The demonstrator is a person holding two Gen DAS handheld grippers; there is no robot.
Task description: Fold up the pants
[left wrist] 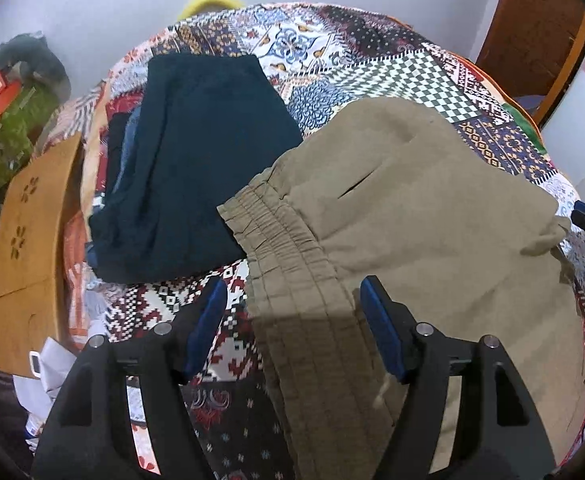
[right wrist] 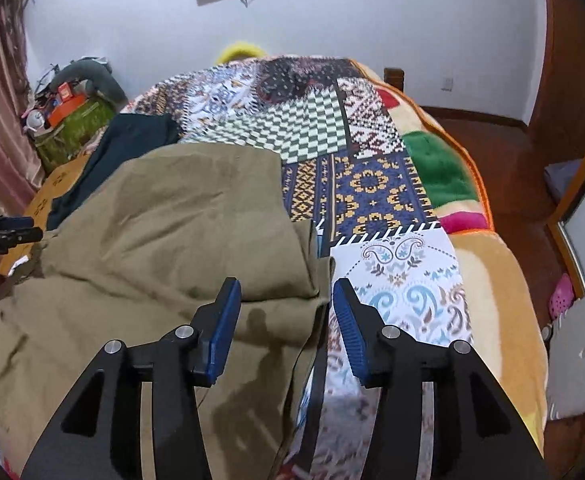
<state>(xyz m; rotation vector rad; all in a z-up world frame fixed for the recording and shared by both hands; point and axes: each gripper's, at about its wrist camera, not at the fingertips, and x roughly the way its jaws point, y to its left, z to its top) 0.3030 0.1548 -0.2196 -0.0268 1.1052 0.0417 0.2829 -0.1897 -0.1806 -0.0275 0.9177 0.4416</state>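
Left fingers: the left gripper (left wrist: 292, 320) has its blue pads spread apart, clamping nothing; the elastic waistband (left wrist: 276, 224) of the khaki pants (left wrist: 432, 208) lies in the gap below them, at lower centre of the left wrist view.
Right fingers: the right gripper (right wrist: 286, 312) also stands apart and empty, straddling the right edge of the khaki pants (right wrist: 172, 232) where the cloth meets the bedspread.
Task item: the pants lie folded over on the bed, thick and puffed, filling the centre and right of the left view and the left half of the right view.
Step in hand: judged a release after a fold; a good next move would be to press the raised layers flat and square the edges before any further fold.
Bed: a patchwork bedspread (right wrist: 392, 184) carries everything.
Neighbour: a dark blue garment (left wrist: 196, 160) sits just beside the waistband, upper left, near enough to be dragged along.
Periphery: a cardboard box (left wrist: 32, 220) stands at the left edge and a cluttered bag (right wrist: 76, 120) at upper left, clear of the work.
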